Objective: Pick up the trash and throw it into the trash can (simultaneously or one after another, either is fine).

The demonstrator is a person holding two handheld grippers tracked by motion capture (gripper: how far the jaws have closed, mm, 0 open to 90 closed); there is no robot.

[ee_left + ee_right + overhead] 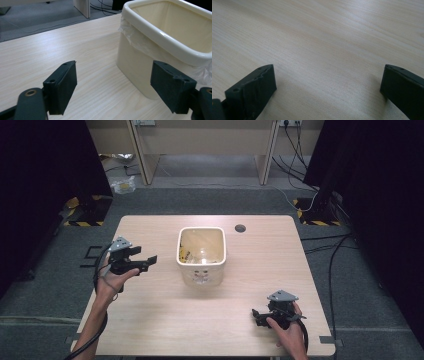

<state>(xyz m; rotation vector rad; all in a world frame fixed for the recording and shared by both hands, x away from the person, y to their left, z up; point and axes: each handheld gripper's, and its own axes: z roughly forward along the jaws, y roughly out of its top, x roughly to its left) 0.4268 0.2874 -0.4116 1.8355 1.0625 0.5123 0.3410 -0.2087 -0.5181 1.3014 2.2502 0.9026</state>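
Nearest the person, the right gripper (261, 316) sits low over the table (165, 330) close to its near right corner, held in a hand (287, 332) that comes in from the bottom edge. In the right gripper view its jaws stand wide apart with nothing between them, only bare wood grain running ahead of the right gripper (328, 82). The table's near edge lies just behind this hand and the right edge is a short way off to its side.

Farther in and on the other side, the left gripper (149, 261) is held above the table near the left edge, its hand (111, 279) and forearm crossing the near left corner. Its jaws are also spread wide and empty. They point toward the middle of the table, where a cream bin (201, 255) with a thin plastic liner stands upright. In the left gripper view the bin (160, 50) rises ahead and to the right of the left gripper (113, 82), close to the right-hand jaw but apart from it, with its rim above the jaws.

A broad strip of bare wood lies between the bin and the right gripper, which is well apart from it. Beyond the bin a small round hole (240, 228) sits near the far edge. Past the table are grey carpet (200, 200), cables (320, 245) and desk legs (142, 155).
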